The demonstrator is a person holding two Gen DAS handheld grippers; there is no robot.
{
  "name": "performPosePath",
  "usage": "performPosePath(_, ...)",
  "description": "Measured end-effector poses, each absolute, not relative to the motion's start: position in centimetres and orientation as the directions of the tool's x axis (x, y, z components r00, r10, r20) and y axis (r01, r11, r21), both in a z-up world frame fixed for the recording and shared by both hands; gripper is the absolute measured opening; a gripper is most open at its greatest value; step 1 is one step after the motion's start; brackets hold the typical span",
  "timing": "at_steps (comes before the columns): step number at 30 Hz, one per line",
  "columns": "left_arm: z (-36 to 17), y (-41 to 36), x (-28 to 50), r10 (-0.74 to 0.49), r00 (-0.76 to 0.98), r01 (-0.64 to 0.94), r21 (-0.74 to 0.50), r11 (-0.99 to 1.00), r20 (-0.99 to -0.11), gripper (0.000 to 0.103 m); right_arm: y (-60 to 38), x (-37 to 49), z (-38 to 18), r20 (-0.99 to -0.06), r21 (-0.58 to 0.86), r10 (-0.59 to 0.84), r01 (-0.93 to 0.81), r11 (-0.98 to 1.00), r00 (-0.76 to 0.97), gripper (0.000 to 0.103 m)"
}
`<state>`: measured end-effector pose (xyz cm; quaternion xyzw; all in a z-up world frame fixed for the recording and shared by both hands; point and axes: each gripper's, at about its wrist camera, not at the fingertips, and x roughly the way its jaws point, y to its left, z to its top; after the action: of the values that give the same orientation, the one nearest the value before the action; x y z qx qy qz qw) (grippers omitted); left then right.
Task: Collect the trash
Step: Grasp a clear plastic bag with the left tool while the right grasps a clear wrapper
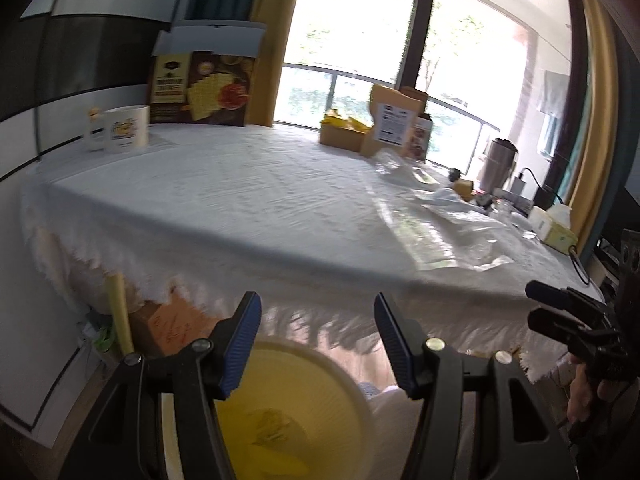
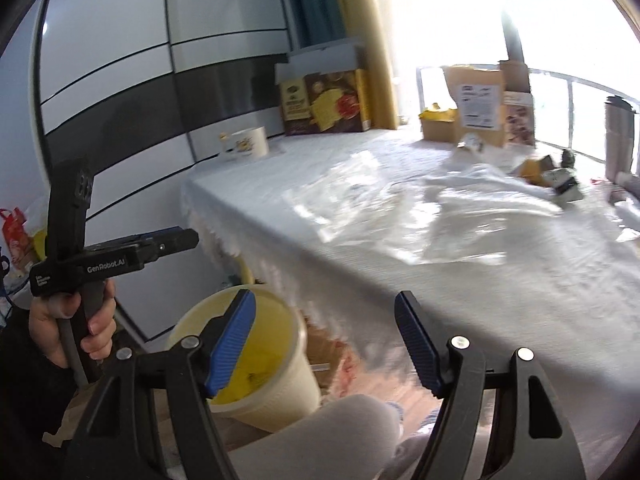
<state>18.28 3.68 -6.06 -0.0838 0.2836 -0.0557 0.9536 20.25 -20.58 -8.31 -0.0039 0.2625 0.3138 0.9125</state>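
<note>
Left gripper (image 2: 192, 238), side lettering "GenRobot.AI", hand (image 2: 68, 320) on grip; jaws apart, nothing between. Pale bin (image 2: 280, 380), yellow liner, on floor below bench (image 1: 240, 208) edge. White mug (image 1: 126, 128), cracker box (image 1: 204, 88) at far left, print blurred. Clear plastic wrap (image 2: 400, 216) on cloth mid-right, shipping-label carton (image 2: 480, 100) behind, label unreadable. Right gripper (image 2: 326, 344) jaws wide, empty.

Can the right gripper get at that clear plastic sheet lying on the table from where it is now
Probably yes. The right gripper is open and empty, and the clear plastic sheet lies flat on the tablecloth ahead with nothing between them.
</note>
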Motion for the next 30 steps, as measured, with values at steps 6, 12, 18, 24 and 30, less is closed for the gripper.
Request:
performPosePath(6, -5.5, 0.8, 20.4, -0.188, 0.823, 0.105, -0.182, 0.978, -0.537, 0.059, -23.9, 21.6, -7.9, -0.472, 0.166, 0.533, -0.523, 0.836, 0.702, 0.07)
performPosePath(12, -5.0, -1.2, 21.9, -0.206, 0.815, 0.13, -0.175, 0.976, -0.541, 0.06, -27.1, 23.1, -7.4, -0.465, 0.169, 0.497, -0.478, 0.862, 0.733, 0.07)
performPosePath(18, -4.5, -2.5, 23.2, -0.216, 0.811, 0.137, -0.182, 0.974, -0.544, 0.061, -29.4, 24.6, -6.7, -0.47, 0.162, 0.463, -0.442, 0.882, 0.751, 0.07)
performPosePath(24, -3.7, -3.7, 24.8, -0.217, 0.812, 0.142, -0.177, 0.974, -0.543, 0.061, -31.4, 26.4, -5.7, -0.478, 0.158, 0.424, -0.399, 0.903, 0.769, 0.07)
performPosePath(30, -3.8, -4.1, 26.4, -0.205, 0.81, 0.121, -0.185, 0.975, -0.55, 0.061, -33.6, 29.5, -5.3, -0.5, 0.154, 0.369, -0.339, 0.928, 0.784, 0.07)
